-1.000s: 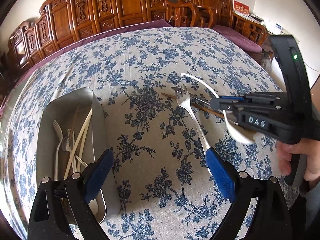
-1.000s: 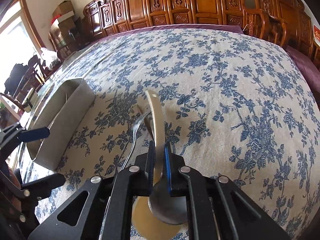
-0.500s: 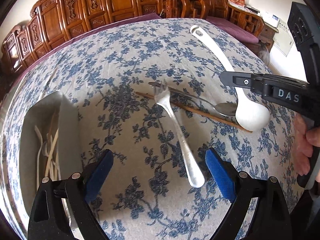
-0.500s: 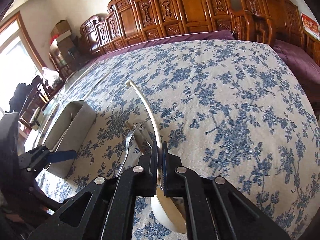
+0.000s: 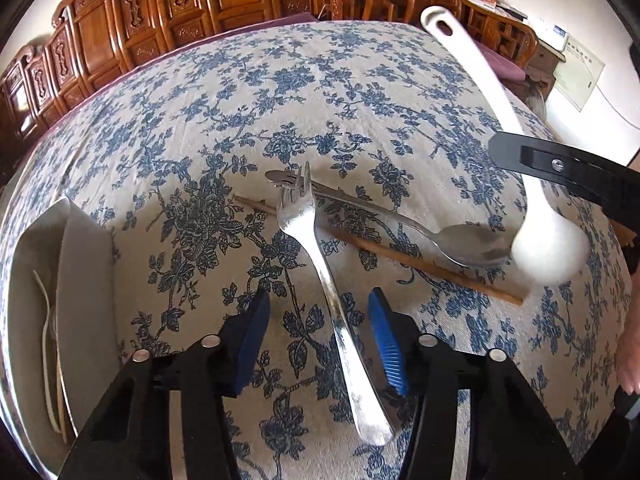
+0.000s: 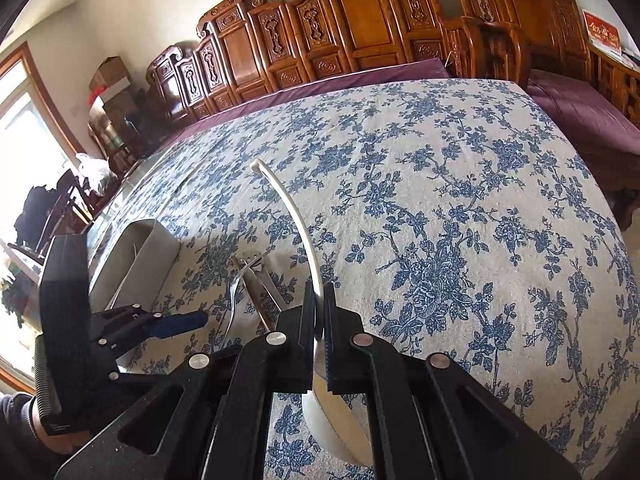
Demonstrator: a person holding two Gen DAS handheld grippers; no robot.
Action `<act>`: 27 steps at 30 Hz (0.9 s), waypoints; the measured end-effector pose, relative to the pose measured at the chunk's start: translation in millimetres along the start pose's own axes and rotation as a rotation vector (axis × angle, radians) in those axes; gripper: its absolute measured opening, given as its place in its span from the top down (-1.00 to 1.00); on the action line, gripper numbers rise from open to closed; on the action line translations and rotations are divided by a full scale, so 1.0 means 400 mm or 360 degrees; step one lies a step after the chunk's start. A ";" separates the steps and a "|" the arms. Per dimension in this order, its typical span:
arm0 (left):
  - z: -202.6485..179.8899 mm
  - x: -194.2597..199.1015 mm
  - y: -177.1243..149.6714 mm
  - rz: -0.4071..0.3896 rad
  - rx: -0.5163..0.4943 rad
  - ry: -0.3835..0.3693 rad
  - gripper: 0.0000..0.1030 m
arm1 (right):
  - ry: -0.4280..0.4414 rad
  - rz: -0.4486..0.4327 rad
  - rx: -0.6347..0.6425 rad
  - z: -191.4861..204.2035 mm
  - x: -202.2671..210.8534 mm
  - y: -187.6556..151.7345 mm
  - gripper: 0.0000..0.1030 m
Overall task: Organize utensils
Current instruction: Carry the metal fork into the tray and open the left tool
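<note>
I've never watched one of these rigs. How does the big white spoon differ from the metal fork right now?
The white ladle spoon is matte, long and curved, with a round bowl; the fork is shiny metal, slimmer, with tines. The spoon is clamped in the right gripper, off the tablecloth; the fork lies there, across a metal spoon and a chopstick. The left gripper is closing around the fork's handle, not yet pressing. Both are eating utensils.

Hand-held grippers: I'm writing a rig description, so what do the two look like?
Both are matte black plastic with silver rivets. The left hand-held gripper has blue ribbed pads and a boxy black body. The right hand-held gripper looks the same. A dark sleeve shows by the left handle.
</note>
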State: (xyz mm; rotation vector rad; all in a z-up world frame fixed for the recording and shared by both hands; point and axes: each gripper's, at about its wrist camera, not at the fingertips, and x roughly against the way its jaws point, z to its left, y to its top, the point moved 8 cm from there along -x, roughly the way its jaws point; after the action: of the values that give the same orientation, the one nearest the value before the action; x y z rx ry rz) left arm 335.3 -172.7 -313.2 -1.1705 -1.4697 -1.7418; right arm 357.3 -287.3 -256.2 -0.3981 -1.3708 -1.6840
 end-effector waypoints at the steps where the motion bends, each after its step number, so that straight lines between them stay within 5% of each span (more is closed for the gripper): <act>1: 0.002 -0.003 0.005 -0.0014 0.0015 -0.0005 0.08 | 0.0001 0.0002 0.0003 0.001 -0.001 0.000 0.90; 4: -0.001 -0.003 0.008 -0.0029 0.0003 -0.0006 0.20 | -0.0012 0.0005 0.0020 0.006 -0.002 -0.001 0.90; 6: -0.004 0.002 0.004 -0.0038 -0.0015 -0.0012 0.50 | -0.0011 0.0004 0.0027 0.009 -0.002 0.001 0.90; 11: 0.010 0.013 -0.012 -0.0008 -0.0010 -0.0019 0.84 | -0.0029 0.0010 0.0048 0.022 -0.002 0.000 0.90; 27: 0.105 0.093 -0.060 -0.0043 0.0052 0.0006 0.97 | -0.0005 0.0048 0.0144 0.114 -0.025 -0.015 0.90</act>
State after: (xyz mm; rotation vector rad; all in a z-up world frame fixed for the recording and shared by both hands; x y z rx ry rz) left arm 308.8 -122.3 -291.2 -1.1348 -1.5131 -1.7305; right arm 345.3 -242.1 -251.6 -0.3682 -1.4307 -1.5911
